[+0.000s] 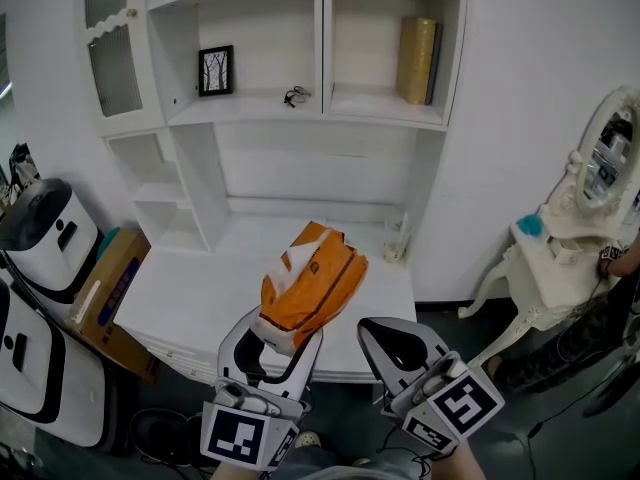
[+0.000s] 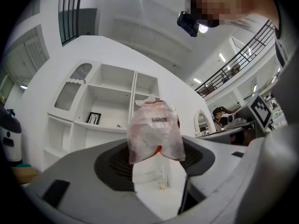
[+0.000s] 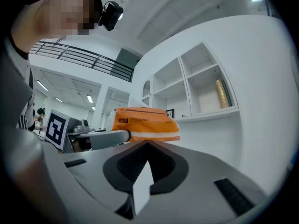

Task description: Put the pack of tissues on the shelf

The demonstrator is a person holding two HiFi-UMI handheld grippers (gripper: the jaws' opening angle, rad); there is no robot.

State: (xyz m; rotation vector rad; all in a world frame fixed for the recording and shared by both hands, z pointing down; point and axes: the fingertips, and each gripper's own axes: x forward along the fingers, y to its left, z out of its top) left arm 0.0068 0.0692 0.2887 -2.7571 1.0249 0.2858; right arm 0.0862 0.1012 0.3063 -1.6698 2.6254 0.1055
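Observation:
The pack of tissues point(image 1: 312, 286) is an orange and white plastic pack. It hangs above the white desk point(image 1: 200, 298), tilted up towards the shelf unit point(image 1: 320, 108). My left gripper point(image 1: 283, 340) is shut on its near end. In the left gripper view the pack point(image 2: 154, 132) stands up between the jaw tips of that gripper point(image 2: 156, 158). My right gripper point(image 1: 395, 346) is beside it on the right, shut and holding nothing. In the right gripper view the pack point(image 3: 145, 124) lies to the left beyond the right gripper point(image 3: 147, 146).
The shelf holds a framed picture point(image 1: 215, 70), a small dark item point(image 1: 295, 95) and a gold box point(image 1: 416, 60). A glass point(image 1: 396, 238) stands at the desk's back right. A cardboard box point(image 1: 110, 288) and white appliances point(image 1: 45, 233) stand left; a white vanity point(image 1: 560, 258) stands right.

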